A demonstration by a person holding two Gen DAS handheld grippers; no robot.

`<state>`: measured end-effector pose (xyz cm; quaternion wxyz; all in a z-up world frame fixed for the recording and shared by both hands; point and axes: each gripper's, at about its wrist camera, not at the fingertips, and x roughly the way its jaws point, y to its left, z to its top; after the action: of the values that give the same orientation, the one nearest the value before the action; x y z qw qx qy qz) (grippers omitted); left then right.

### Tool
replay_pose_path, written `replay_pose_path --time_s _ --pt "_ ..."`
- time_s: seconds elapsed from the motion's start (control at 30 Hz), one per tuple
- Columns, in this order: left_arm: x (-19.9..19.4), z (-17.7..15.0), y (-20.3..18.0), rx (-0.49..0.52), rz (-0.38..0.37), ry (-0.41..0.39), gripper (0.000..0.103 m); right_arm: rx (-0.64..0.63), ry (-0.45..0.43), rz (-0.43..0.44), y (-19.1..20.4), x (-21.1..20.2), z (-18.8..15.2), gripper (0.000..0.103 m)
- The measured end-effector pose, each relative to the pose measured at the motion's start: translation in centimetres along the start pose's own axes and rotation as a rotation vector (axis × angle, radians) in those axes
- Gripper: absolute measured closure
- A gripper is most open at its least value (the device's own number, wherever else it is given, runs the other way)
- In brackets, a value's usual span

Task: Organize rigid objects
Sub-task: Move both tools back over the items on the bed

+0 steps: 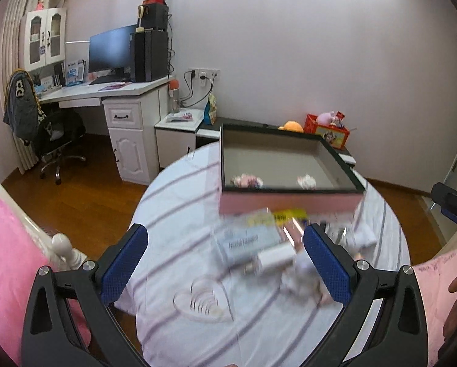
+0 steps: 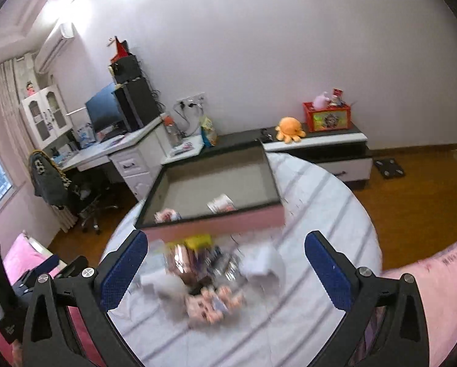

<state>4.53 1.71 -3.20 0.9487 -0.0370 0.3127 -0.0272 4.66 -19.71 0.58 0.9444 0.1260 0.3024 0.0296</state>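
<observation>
A pink box with a dark rim (image 1: 289,203) (image 2: 216,224) lies open on a round table with a striped white cloth (image 1: 179,202) (image 2: 320,202). Two small packets (image 1: 246,180) (image 2: 220,203) lie inside it. In front of the box is a blurred pile of small items: a grey-blue card pack (image 1: 246,241), a white charger (image 1: 275,258), a yellow pack (image 1: 289,214) (image 2: 197,241), a pink patterned item (image 2: 214,305). My left gripper (image 1: 225,263) is open above the pile. My right gripper (image 2: 225,266) is open above the pile, empty.
A clear heart-shaped dish (image 1: 204,302) lies on the cloth near me. A pink bed (image 1: 5,244) is at the left. A white desk (image 1: 118,91) with a monitor and an office chair (image 1: 54,134) stand beyond. A low cabinet (image 2: 320,143) holds toys.
</observation>
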Motion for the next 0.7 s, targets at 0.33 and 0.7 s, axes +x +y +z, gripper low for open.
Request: replay_pose_path --time_s 0.33,0.7 --pt "-1.8 -3.7 -1.2 0.030 -0.016 0.034 0.000 -0.149 -0.008 -0.059 1.8 -2.0 -5.2 0.000" --pt "-0.8 -4.8 -1.0 0.023 -0.008 0.066 0.000 -0.145 0.100 -0.045 1.6 0.4 -8.2 0.000"
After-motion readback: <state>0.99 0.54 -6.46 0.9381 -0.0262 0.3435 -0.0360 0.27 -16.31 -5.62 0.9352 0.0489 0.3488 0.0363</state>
